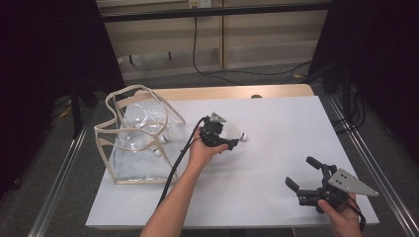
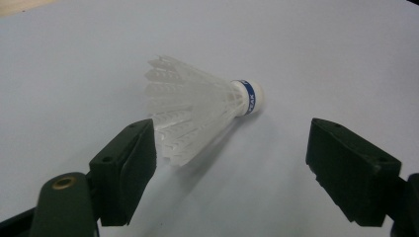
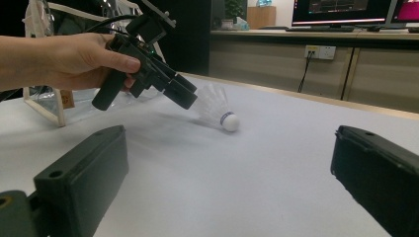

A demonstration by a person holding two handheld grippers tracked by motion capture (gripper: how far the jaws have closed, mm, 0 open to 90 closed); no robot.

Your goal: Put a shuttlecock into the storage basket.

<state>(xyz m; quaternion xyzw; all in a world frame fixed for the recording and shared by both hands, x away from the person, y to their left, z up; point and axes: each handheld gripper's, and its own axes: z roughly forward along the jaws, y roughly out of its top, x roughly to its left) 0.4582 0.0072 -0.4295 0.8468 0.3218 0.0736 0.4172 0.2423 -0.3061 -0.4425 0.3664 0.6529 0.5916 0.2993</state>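
So the left gripper (image 1: 236,142) is right at the shuttlecock (image 2: 200,111), jaws spread with a gap on both sides and the pads not pressing it. The feather skirt sits just ahead of the gripper's near jaw, cork tip pointing away toward the far one, lying on the white table (image 1: 276,148). The right gripper (image 1: 302,174) is well off to the side, jaws wide with nothing between them. There are 2 more shuttlecocks (image 1: 160,145) in the clear bag (image 1: 138,138) behind the left hand (image 1: 202,150).

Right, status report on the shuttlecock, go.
Left gripper open, astride shuttlecock, not gripping. Shuttlecock lying on its side on white table. Right gripper open, holding nothing. Nothing in the way.
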